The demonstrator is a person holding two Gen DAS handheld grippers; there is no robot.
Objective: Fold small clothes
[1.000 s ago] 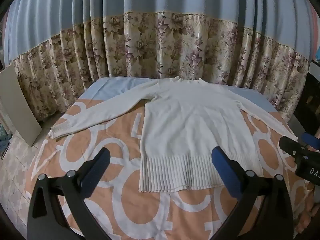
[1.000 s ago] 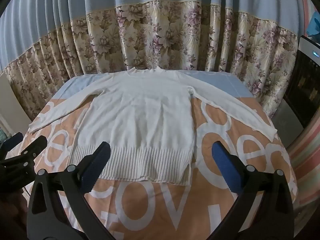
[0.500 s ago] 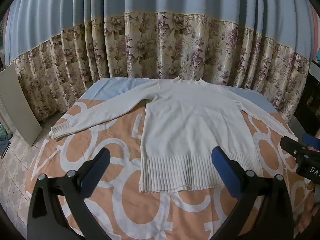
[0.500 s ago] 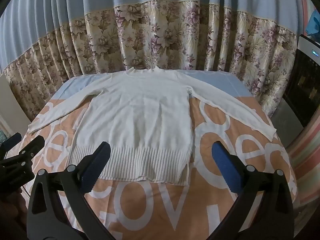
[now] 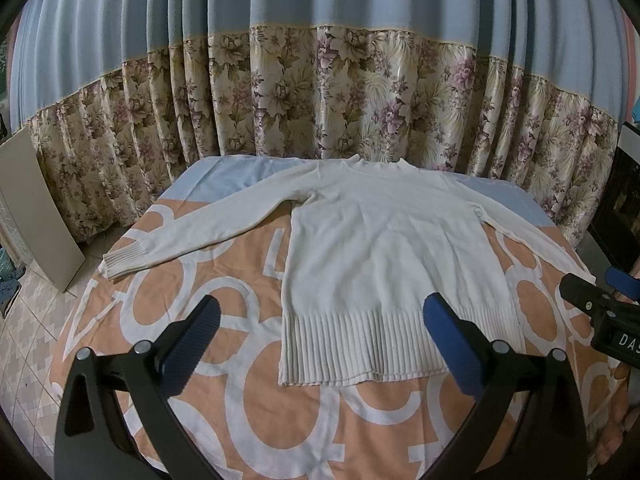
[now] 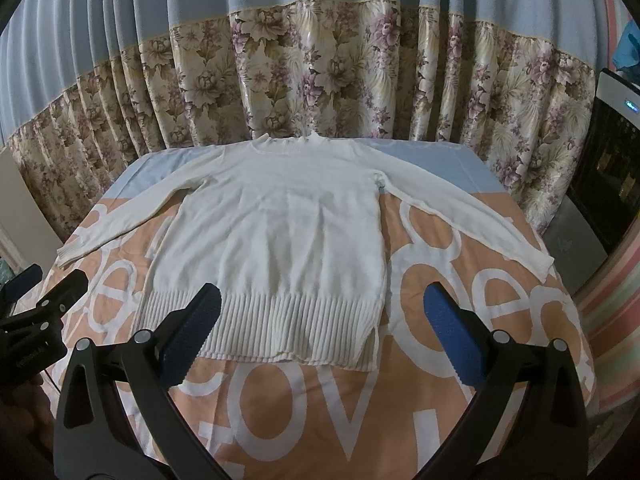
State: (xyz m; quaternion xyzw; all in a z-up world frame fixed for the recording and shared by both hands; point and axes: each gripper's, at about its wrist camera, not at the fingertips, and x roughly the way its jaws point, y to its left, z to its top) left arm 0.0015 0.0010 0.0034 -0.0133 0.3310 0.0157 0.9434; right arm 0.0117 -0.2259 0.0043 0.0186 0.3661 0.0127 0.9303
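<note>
Left gripper [image 5: 320, 332] fingers [image 5: 192, 340] spreading wide apart, gripping nothing, hovering over the near edge of the bed [image 5: 248, 420]. Blue pads facing each other, with the sweater [image 5: 384, 264] hem showing between them. Right gripper [image 6: 320, 330] fingers [image 6: 452, 336] likewise standing fully apart, empty, hanging above the hem. Each gripper is showing at the edge of the other's view, the two side by side, apart.

The white knit sweater is lying flat on the bed, spread out, neck toward the far curtain [image 6: 320, 60], ribbed hem toward the grippers. Both sleeves are stretching outward and slightly down; left cuff is resting near the bed's left edge, right cuff near the right edge. Not yet folded.

Bed cover is showing orange with big white letters, with a light blue strip at the far end under the sweater's shoulders. The curtain is hanging behind, blue on top, floral below. A beige board [image 5: 36, 216] is leaning at far left on the tiled floor [image 5: 28, 344]. A dark appliance [image 6: 612, 184] is standing at right.
</note>
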